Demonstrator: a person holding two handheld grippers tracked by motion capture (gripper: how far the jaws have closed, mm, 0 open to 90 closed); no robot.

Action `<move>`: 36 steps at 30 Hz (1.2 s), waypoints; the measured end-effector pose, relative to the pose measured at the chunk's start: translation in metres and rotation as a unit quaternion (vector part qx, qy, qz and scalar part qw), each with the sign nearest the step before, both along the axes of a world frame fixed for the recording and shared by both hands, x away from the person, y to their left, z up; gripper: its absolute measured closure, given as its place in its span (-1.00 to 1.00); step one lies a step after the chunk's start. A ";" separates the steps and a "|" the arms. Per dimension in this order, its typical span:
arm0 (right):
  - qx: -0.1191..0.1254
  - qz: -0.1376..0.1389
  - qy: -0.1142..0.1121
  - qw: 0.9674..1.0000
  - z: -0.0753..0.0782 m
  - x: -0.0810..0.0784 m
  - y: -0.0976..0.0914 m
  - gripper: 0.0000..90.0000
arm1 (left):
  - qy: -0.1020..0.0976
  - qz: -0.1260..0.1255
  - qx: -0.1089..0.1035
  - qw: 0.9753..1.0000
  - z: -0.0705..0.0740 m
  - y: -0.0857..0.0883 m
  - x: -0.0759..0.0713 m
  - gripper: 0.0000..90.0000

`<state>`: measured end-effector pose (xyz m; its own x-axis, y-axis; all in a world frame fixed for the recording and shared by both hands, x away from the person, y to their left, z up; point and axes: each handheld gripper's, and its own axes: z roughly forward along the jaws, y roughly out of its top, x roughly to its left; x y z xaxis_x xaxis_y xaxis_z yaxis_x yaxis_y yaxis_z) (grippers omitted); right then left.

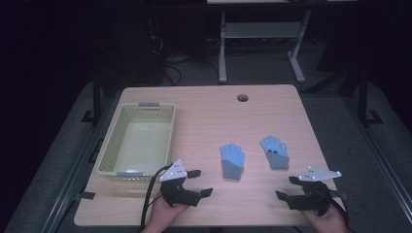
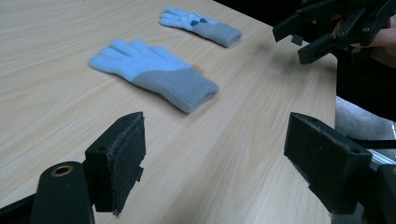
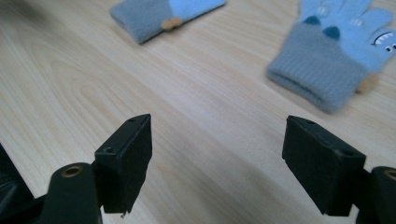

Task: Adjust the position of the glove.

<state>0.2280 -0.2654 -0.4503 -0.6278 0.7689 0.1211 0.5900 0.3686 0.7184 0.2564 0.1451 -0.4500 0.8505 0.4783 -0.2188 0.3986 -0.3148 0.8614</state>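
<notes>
Two light-blue knit gloves with grey cuffs lie flat on the wooden table [image 1: 209,111]. The plain left glove [image 1: 232,161] [image 2: 154,74] [image 3: 159,16] lies just ahead and to the right of my left gripper [image 1: 201,182] [image 2: 215,154], which is open and empty. The right glove [image 1: 275,152] [image 2: 201,25] [image 3: 331,51] has a cartoon face with dark patches. It lies ahead of my right gripper [image 1: 286,187] [image 3: 217,158], also open and empty. From the left gripper view, the right gripper [image 2: 293,44] hovers off to the upper right. Both grippers sit near the table's front edge.
A pale green plastic basket [image 1: 108,155] stands empty at the table's left side, beside my left gripper. A round cable hole [image 1: 242,97] is near the far edge. Bare wood lies between the gloves and the front edge.
</notes>
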 end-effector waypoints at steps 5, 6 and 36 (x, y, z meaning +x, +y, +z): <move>0.004 -0.003 -0.002 1.000 0.002 0.001 -0.001 -0.47 | 0.000 0.002 -0.002 1.000 0.000 0.001 -0.002 -0.55; 0.005 -0.004 -0.004 1.000 0.002 0.003 -0.001 -0.48 | 0.000 0.002 -0.002 1.000 0.000 0.002 -0.002 -0.55; -0.024 0.014 0.018 0.999 0.045 0.054 0.004 -0.51 | -0.005 0.009 -0.011 1.000 0.002 0.004 -0.002 -0.55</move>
